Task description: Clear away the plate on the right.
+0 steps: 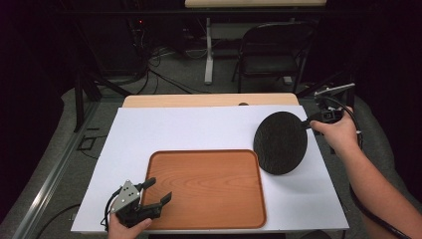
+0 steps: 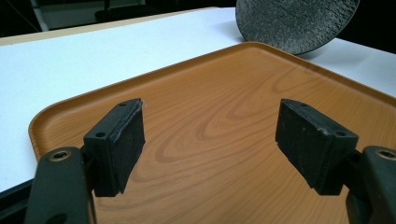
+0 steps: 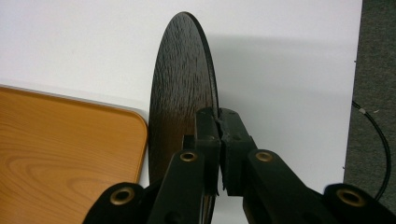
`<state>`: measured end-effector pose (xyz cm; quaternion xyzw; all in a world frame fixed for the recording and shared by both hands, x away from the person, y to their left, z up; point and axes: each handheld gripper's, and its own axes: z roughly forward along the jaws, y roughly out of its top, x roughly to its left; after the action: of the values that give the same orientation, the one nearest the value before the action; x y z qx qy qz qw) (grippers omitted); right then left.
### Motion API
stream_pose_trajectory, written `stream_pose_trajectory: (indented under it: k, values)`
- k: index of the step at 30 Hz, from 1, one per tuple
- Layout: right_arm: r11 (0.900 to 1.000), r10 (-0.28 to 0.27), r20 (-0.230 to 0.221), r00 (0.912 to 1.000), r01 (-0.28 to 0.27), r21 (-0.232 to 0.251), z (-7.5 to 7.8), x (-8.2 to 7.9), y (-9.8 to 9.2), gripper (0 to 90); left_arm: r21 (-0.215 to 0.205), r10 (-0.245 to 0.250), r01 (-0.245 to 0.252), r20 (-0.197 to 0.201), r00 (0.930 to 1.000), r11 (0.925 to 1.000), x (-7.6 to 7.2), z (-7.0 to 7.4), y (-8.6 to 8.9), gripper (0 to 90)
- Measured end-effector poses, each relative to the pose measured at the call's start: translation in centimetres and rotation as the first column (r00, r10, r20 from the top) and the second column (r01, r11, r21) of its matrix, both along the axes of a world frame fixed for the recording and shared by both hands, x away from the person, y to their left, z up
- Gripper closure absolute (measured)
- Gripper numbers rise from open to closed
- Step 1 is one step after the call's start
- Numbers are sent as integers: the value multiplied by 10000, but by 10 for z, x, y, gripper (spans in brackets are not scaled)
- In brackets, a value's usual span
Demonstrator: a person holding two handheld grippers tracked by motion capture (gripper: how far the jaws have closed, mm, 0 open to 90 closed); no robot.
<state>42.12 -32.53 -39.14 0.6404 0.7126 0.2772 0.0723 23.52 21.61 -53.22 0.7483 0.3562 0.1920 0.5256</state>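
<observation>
High view: wooden tray (image 1: 209,191) flat on the white counter (image 1: 174,129), near the front edge. Left gripper (image 1: 158,191) at the tray's front left corner, jaws spread apart over the rim, holding nothing. Black round disc (image 1: 280,143) raised on edge just off the tray's right far corner, pinched at its rim by the right gripper (image 1: 312,122).

Left gripper view: jaws wide open above the tray, disc beyond its far rim.

Right gripper view: jaws clamped tight on the disc's edge, tray at left.
</observation>
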Motion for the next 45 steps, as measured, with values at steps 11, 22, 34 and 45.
stream_pose_trajectory:
  k: [11, 22, 34, 45]
  values:
    - [9993, 179, -29, 9998, -180, -327, 7, 4, 10, 875, 3, -10, 10, 3, 10000, 10000, 0, 0, 0, 242]
    - [9980, 206, 115, 9997, -199, -604, 17, 6, 16, 869, -25, 33, -33, -7, 10000, 10000, -1, 0, 0, 242]
    - [9988, -80, 325, 9994, 95, -487, 32, -1, 2, 868, 24, 20, -20, 28, 10000, 10000, 0, 0, 1, 242]
    - [9987, 59, 416, 9991, -38, -499, 43, -6, 2, 868, -36, 73, -73, -2, 10000, 10000, -1, 0, 0, 241]
